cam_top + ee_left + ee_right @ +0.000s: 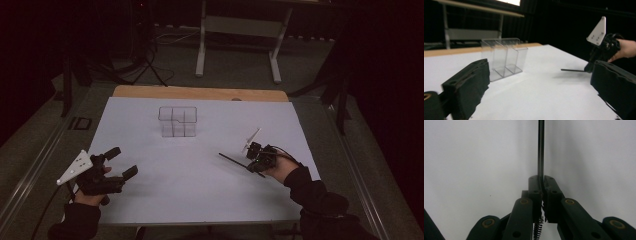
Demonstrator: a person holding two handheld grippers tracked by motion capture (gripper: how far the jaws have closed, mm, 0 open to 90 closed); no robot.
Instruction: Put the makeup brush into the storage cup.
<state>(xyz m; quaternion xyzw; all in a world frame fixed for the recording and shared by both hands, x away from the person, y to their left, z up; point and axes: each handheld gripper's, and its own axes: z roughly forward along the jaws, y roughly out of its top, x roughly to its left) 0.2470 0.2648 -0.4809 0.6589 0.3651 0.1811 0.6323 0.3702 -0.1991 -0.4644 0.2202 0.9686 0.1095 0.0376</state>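
A clear plastic organizer (177, 121) with several compartments stands upright on the white sheet, toward the back middle; the left gripper view has it ahead as organizer (504, 57). My right gripper (251, 165) at the right is shut on a thin black rod (230, 158), which sticks out leftward just above the sheet. In the right gripper view the rod (540, 147) runs straight up from the closed right gripper (541, 181). My left gripper (125, 161) rests at the front left, open, nothing between its fingers. From the left gripper (540, 82) I see the rod (572, 70) far right.
The white sheet (190, 190) covers most of the wooden table (200, 93), whose bare strip shows at the back. Beyond it stand a white table frame (239, 25) and tripod legs (150, 67) on a dark floor.
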